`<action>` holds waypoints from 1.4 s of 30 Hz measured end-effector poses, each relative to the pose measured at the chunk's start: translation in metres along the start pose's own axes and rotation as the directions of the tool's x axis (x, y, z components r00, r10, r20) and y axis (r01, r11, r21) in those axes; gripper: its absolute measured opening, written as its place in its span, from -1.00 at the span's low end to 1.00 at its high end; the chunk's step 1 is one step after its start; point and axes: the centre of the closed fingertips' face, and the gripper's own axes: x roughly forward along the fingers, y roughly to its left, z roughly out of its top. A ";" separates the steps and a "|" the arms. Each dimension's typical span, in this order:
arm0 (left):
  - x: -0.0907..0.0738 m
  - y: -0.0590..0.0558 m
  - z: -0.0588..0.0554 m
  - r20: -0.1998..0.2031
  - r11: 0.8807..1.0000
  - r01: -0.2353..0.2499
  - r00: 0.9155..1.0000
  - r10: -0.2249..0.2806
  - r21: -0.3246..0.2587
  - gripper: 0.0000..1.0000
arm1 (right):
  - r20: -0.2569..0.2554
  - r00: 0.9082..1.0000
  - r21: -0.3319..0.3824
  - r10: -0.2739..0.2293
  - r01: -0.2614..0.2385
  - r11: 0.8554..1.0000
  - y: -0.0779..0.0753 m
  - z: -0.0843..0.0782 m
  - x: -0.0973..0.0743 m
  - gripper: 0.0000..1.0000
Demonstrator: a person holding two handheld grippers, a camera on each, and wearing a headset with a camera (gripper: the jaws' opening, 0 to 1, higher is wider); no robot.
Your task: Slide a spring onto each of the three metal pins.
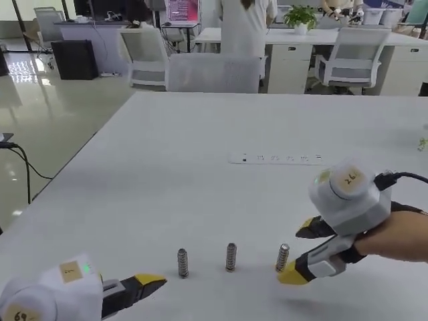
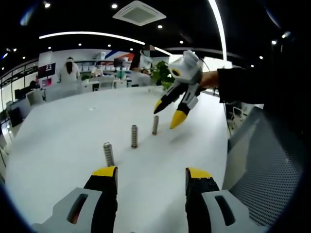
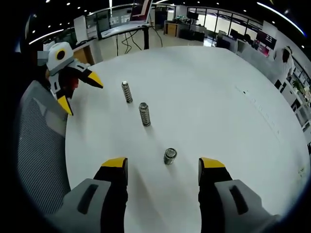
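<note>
yellow-tipped left gripper (image 1: 147, 287), body cut off below

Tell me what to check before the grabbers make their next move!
1. Is the left gripper open and empty? ok.
2. Is the right gripper open and empty? ok.
3. Are springs on the left pin, middle pin and right pin? ok, all three look coiled.
4. Are they upright? Left and middle ok; the right pin seems to lean, cannot tell.
5. Is the right gripper off the right pin? Very close, cannot tell.
</note>
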 end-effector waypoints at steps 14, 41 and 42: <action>-0.002 0.000 0.000 0.003 1.000 -0.004 1.000 0.004 -0.006 0.04 | 0.050 0.999 0.045 -0.017 0.015 0.999 0.016 -0.009 -0.010 0.15; -0.008 0.007 -0.004 0.014 0.999 -0.039 0.999 0.039 -0.036 0.07 | 0.184 0.981 0.151 -0.063 0.035 0.988 0.046 -0.020 -0.022 0.15; -0.009 0.007 -0.004 0.014 0.999 -0.040 0.999 0.041 -0.037 0.07 | 0.184 0.981 0.150 -0.063 0.035 0.988 0.047 -0.021 -0.022 0.15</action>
